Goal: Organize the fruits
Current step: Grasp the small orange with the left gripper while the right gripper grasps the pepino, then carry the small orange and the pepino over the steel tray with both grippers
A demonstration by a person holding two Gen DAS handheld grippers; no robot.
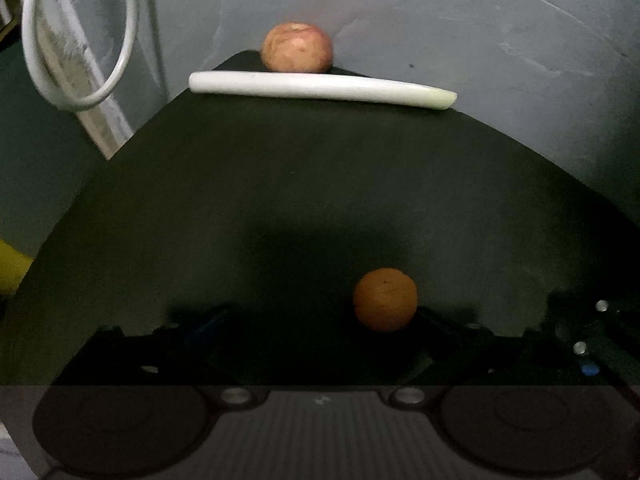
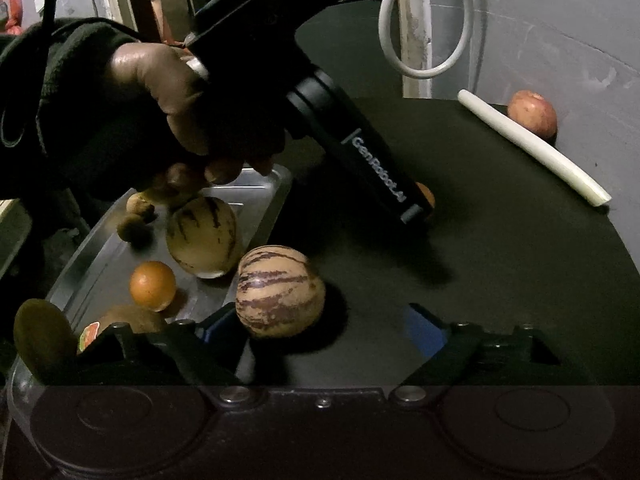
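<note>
In the left wrist view a small orange (image 1: pixel 385 299) lies on the black table top (image 1: pixel 280 180) between the fingers of my left gripper (image 1: pixel 320 320). It sits close to the right finger, the left finger stands well apart, and the gripper is open. In the right wrist view a striped melon (image 2: pixel 280 292) lies on the table between the fingers of my right gripper (image 2: pixel 320 322). The melon is beside the left finger, with a wide gap to the right finger, so this gripper is open too. A metal tray (image 2: pixel 276 192) at the left holds a second striped melon (image 2: pixel 204 236), another orange (image 2: pixel 152 284) and brown fruits.
A reddish apple (image 1: pixel 297 46) and a long white stalk (image 1: pixel 320 88) lie at the table's far edge by the grey wall. A white cable loop (image 1: pixel 80 105) hangs at the far left. A hand (image 2: pixel 160 92) holds the left gripper's black body (image 2: pixel 376 172) above the table.
</note>
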